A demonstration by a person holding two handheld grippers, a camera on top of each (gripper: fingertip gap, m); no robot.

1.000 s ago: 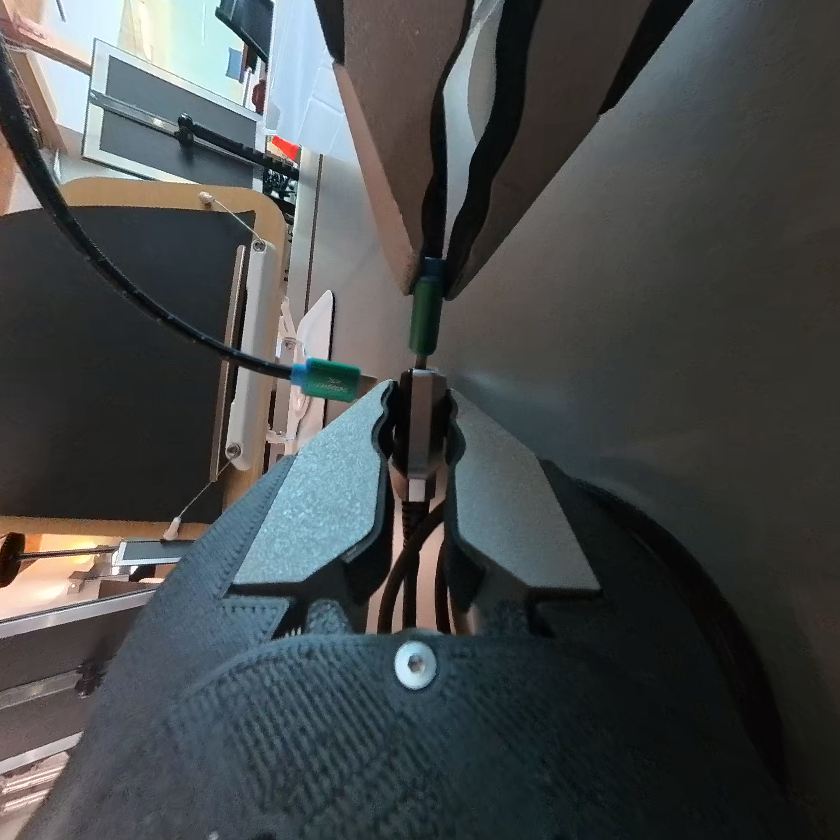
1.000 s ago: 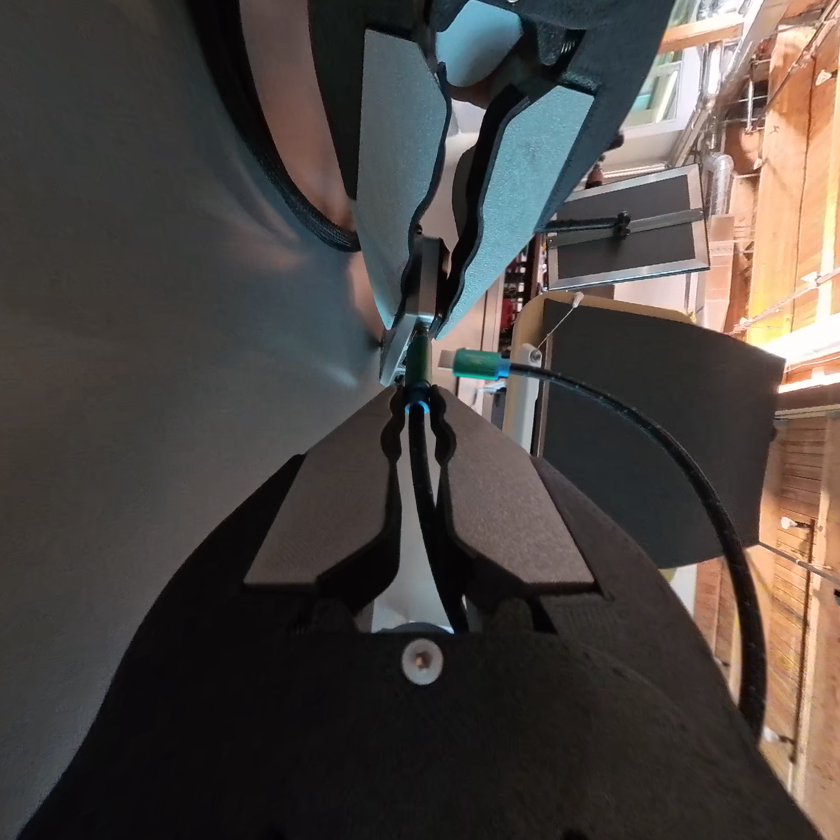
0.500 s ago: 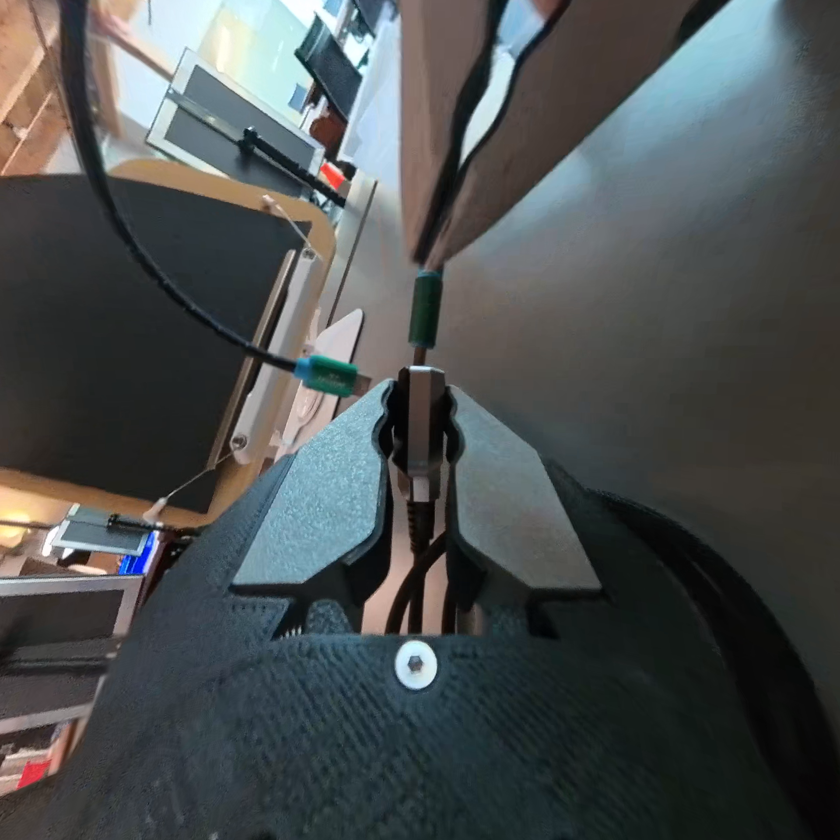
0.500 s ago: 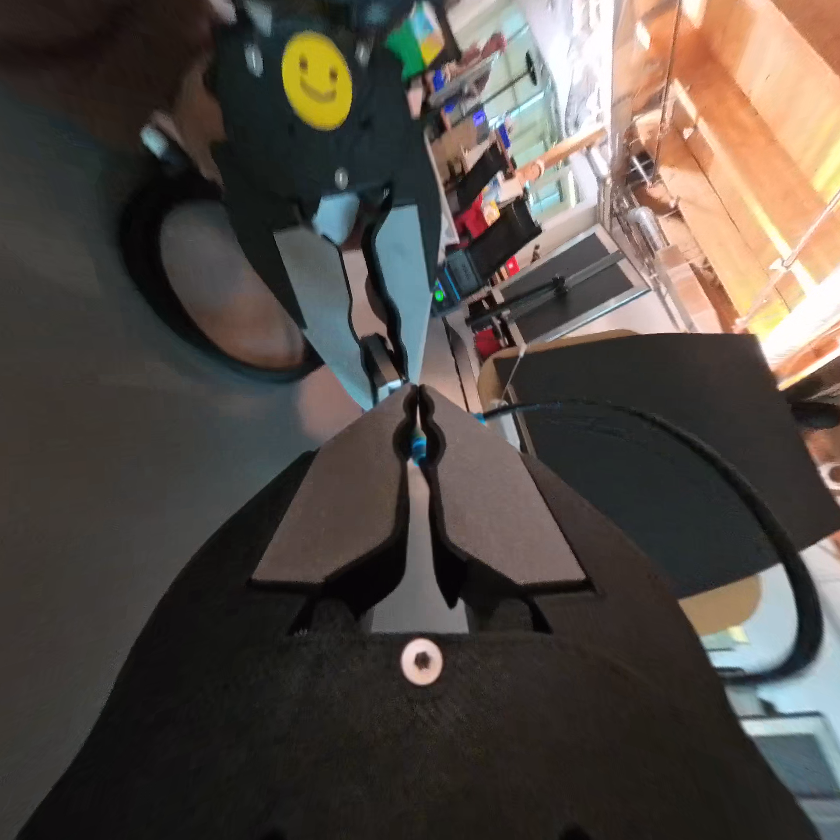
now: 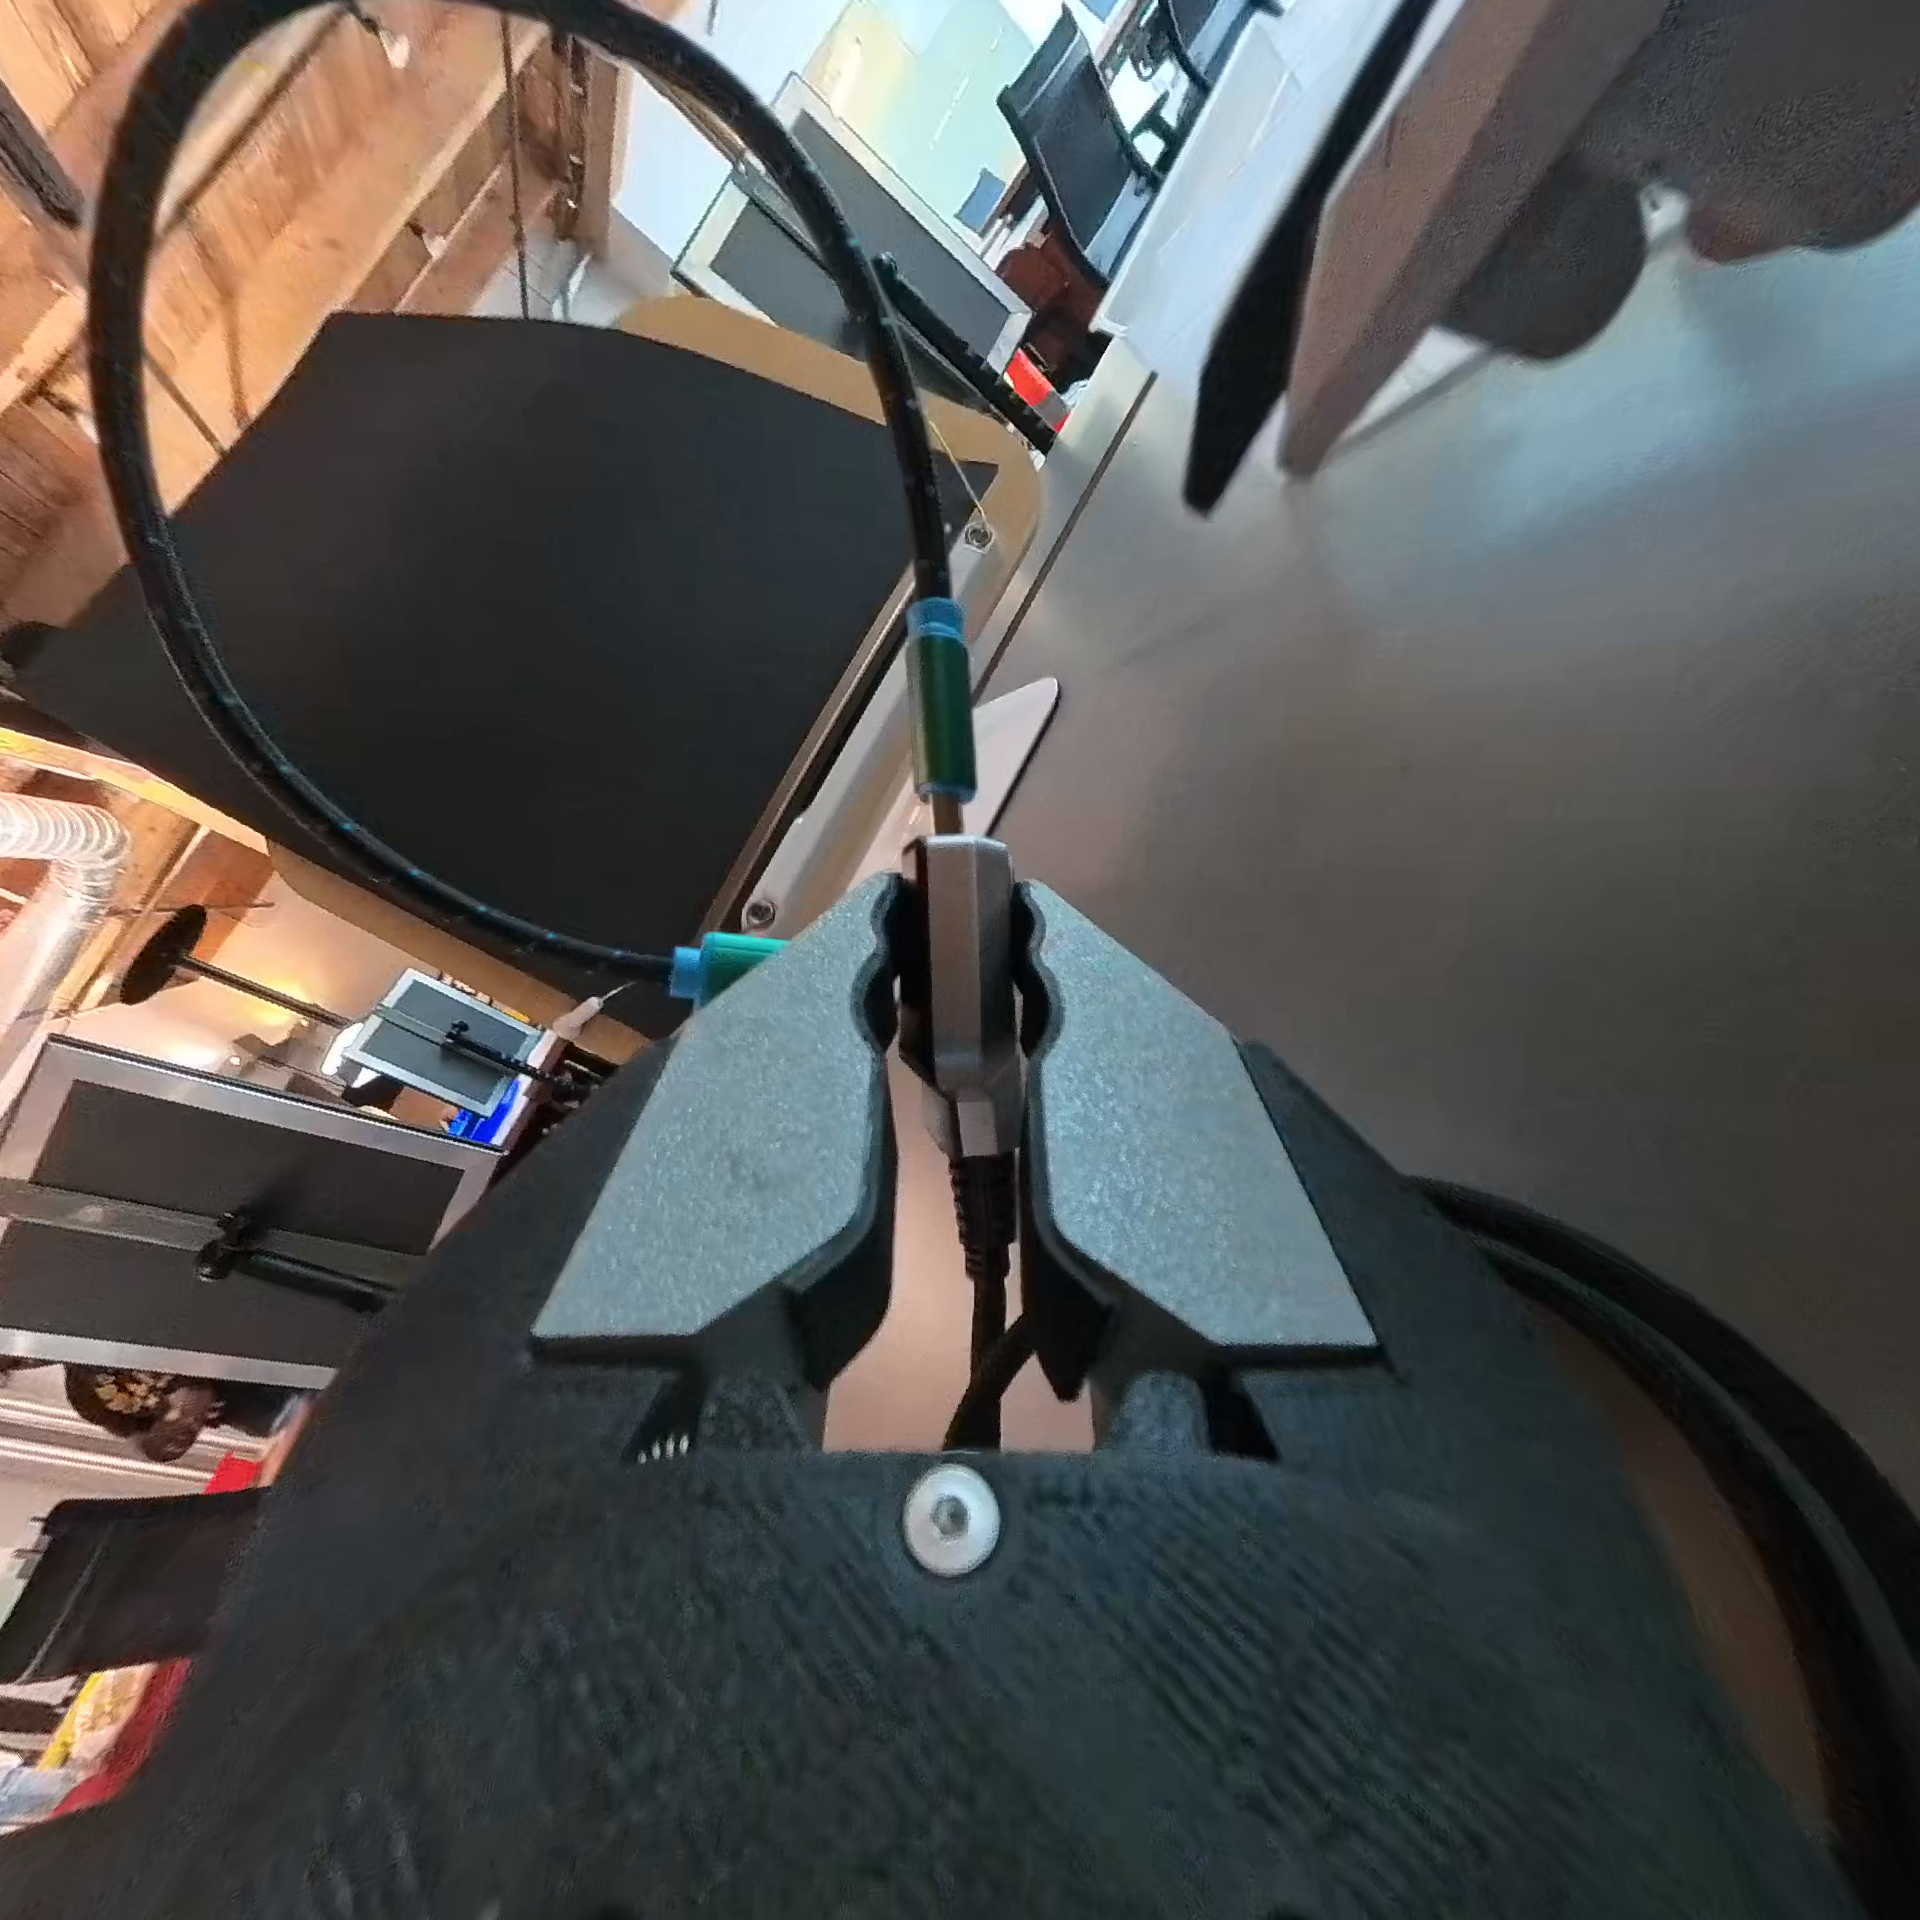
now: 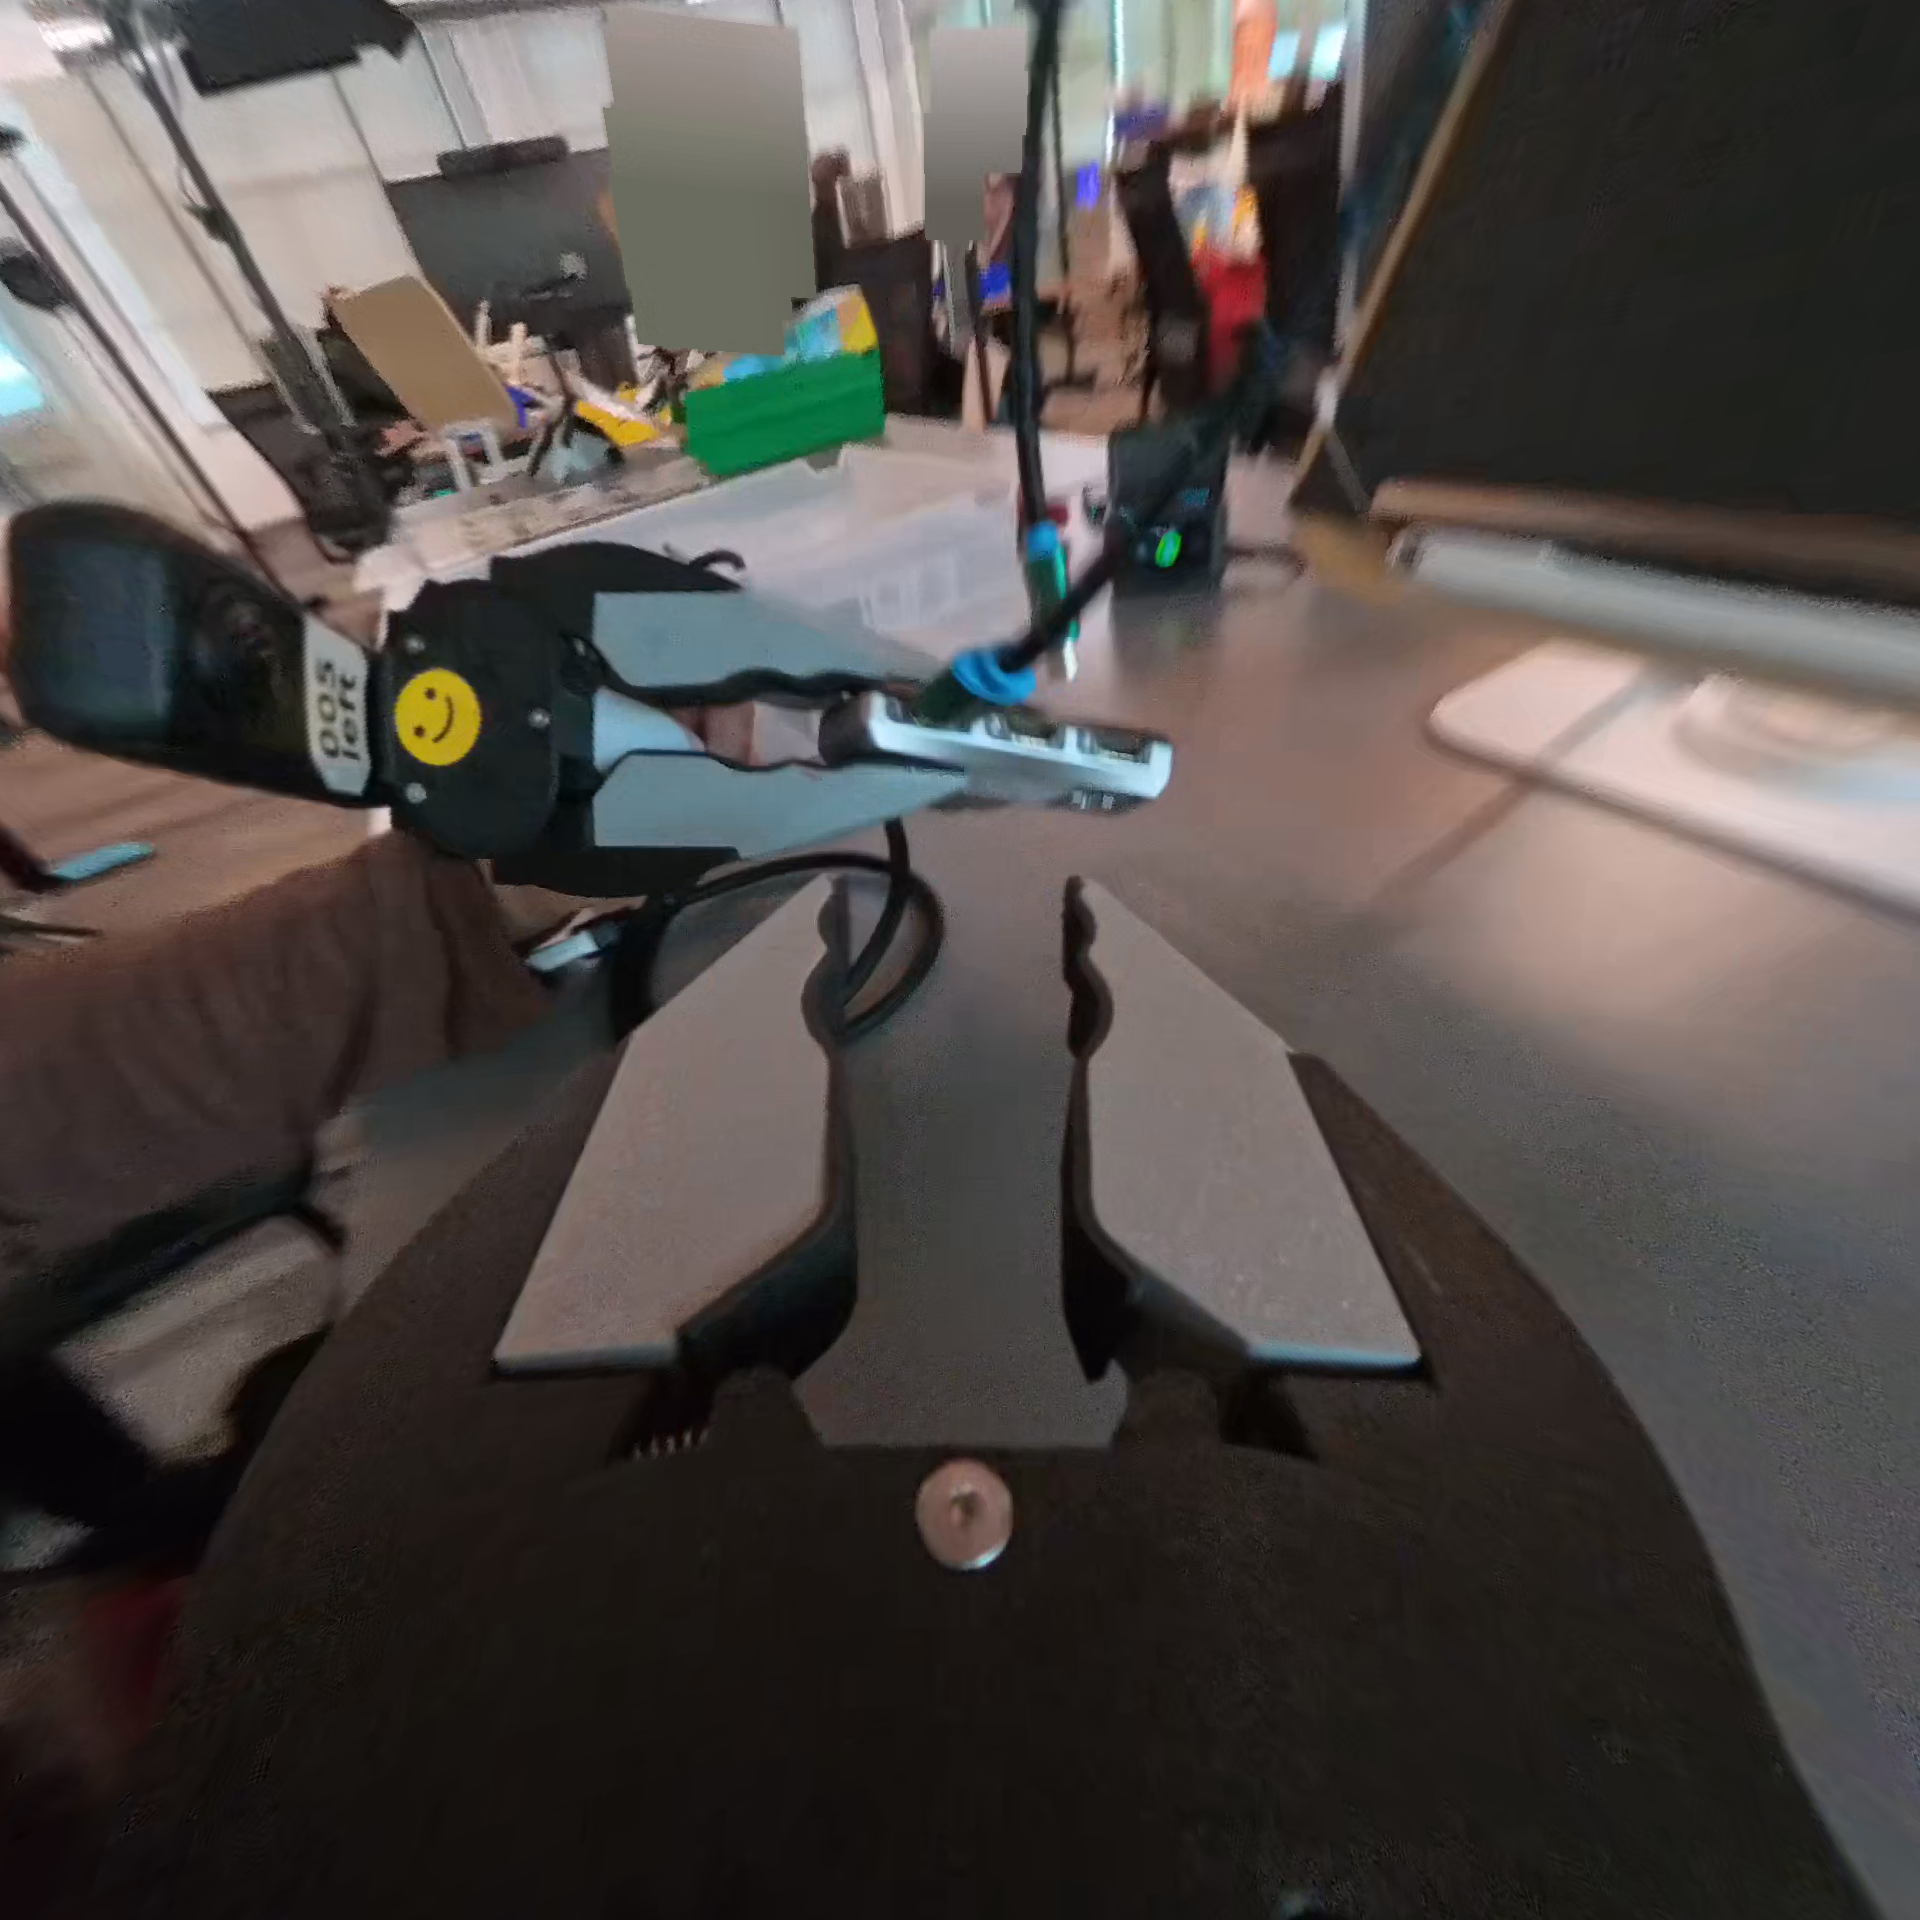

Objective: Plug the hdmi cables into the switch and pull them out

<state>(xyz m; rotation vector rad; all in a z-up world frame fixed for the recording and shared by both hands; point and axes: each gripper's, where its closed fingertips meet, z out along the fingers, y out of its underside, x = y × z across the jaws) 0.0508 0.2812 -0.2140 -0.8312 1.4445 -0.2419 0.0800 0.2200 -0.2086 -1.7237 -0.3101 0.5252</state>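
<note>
Switch (image 5: 961,961) seen edge-on between left gripper (image 5: 958,914) fingers; ports hidden. Second green plug (image 5: 740,954) beside switch half hidden behind finger. In right wrist view, background shelves beyond switch (image 6: 1023,750) blurred; switch ports smeared, count unclear. Right gripper (image 5: 1455,239) above switch cut by edge.

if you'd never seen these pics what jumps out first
First, the left gripper clamping a flat silver switch by one end above the dark grey table. A green-and-blue cable plug stands plugged into the switch, its black cable arcing in a big loop on the left. The right gripper is nearer the camera, jaws wide apart with nothing between them.
</note>
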